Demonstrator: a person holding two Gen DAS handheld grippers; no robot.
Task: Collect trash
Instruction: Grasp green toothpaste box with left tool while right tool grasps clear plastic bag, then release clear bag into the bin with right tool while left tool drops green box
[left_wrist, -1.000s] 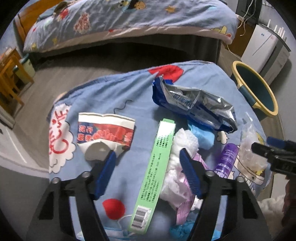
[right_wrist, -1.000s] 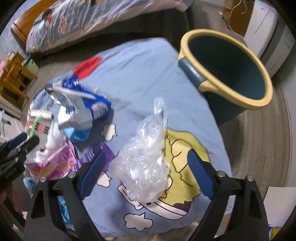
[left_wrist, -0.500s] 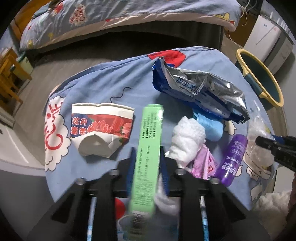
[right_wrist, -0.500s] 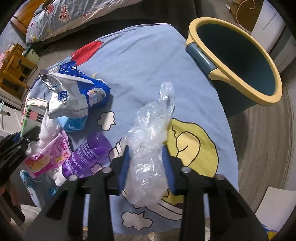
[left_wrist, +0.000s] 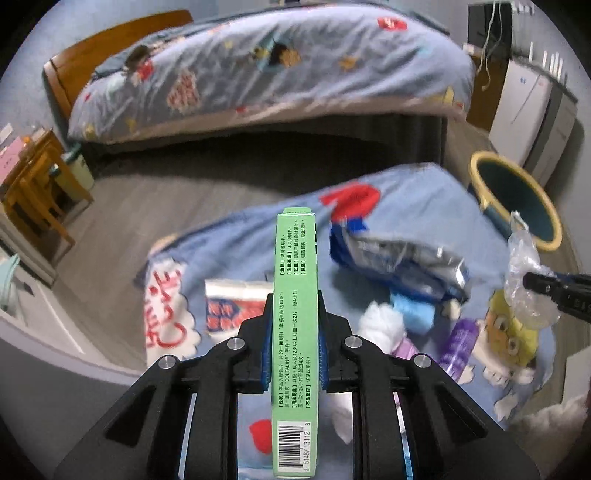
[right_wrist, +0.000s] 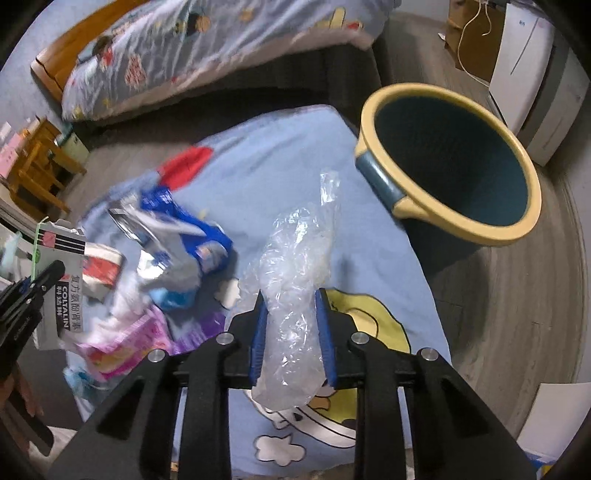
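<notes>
Ahead of your left gripper (left_wrist: 293, 332) the blue cloth (left_wrist: 236, 236) carries the litter: a paper cup (left_wrist: 229, 306) just left of its fingers, a foil bag (left_wrist: 399, 262) ahead and to the right, a white wad (left_wrist: 380, 321) and a purple bottle (left_wrist: 460, 339) nearer on the right; beyond the cloth lies dark floor, then a bed (left_wrist: 266, 74); a wooden stand (left_wrist: 33, 184) sits far left; nothing stands between either gripper and the bin (right_wrist: 450, 166).

Your left gripper pinches the green box (left_wrist: 295, 317) across its narrow sides, both blue pads pressed on it; the box runs lengthwise along the fingers, its far end well past the tips and its barcode end back toward the camera.

Your right gripper (right_wrist: 291, 325) has its jaws closing on the plastic bag (right_wrist: 295, 273), the pads pressing into it from both sides; the bag bulges past the tips, its twisted end pointing away, with some hanging below the pads; the bin sits ahead and to the right of this gripper, off the cloth's edge, its mouth tilted toward you.
</notes>
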